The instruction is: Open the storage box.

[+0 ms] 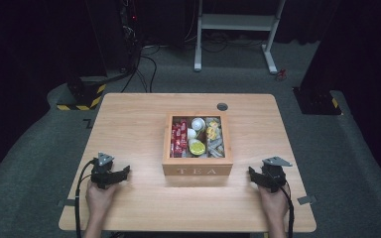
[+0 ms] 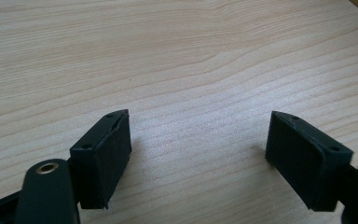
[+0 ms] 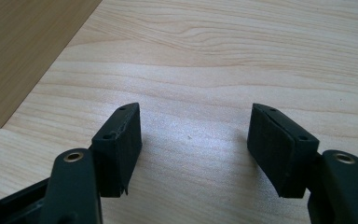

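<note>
A wooden box marked TEA stands open at the middle of the table, with red sachets, white and yellow packets in its compartments. My left gripper rests on the table to the box's left, held by a hand. Its jaws stand wide apart over bare wood. My right gripper rests to the box's right, also open with nothing between its jaws. A side of the box fills the upper left corner of the right gripper view.
The light wooden table has a round grey cable hole behind the box. Beyond the table lie a dark carpeted floor, a white desk frame and black stands with yellow-black striped feet.
</note>
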The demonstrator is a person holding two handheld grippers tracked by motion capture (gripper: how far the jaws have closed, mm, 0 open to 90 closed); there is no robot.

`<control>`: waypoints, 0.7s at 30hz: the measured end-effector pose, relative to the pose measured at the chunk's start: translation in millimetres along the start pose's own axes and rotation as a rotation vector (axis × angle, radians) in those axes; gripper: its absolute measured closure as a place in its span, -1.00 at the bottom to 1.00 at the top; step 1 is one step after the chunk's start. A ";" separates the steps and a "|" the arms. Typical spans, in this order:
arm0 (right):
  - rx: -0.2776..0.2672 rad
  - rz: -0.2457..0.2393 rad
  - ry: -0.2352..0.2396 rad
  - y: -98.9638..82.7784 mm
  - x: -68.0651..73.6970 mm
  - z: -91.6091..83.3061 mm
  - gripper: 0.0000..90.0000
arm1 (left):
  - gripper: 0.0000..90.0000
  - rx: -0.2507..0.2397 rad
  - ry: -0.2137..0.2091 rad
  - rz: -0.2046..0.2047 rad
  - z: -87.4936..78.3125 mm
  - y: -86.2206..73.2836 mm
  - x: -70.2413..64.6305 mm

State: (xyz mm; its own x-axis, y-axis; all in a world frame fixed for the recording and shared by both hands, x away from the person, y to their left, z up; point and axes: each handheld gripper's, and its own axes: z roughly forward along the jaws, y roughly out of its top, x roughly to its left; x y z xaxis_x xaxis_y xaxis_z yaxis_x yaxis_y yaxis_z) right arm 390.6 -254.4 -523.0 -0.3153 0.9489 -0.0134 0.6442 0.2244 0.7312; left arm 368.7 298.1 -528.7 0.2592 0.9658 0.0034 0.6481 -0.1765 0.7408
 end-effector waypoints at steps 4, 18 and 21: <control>-0.001 -0.008 0.003 -0.1 0.1 -0.3 -0.17 | -0.50 -0.001 0.001 -0.001 0.1 -0.1 0.0; -0.005 -0.006 0.007 -1.7 1.4 -2.3 -0.09 | -0.49 -0.004 -0.001 -0.004 0.1 -0.2 0.0; -0.006 -0.002 0.006 -2.4 1.8 -3.0 -0.10 | -0.49 -0.004 -0.001 -0.004 0.1 -0.2 0.0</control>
State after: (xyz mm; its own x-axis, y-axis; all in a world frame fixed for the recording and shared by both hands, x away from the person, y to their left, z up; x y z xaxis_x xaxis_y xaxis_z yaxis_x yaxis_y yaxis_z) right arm 386.3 -253.8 -522.7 -0.3207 0.9471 -0.0107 0.6397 0.2249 0.7350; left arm 368.7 298.1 -528.9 0.2571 0.9664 -0.0003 0.6466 -0.1718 0.7432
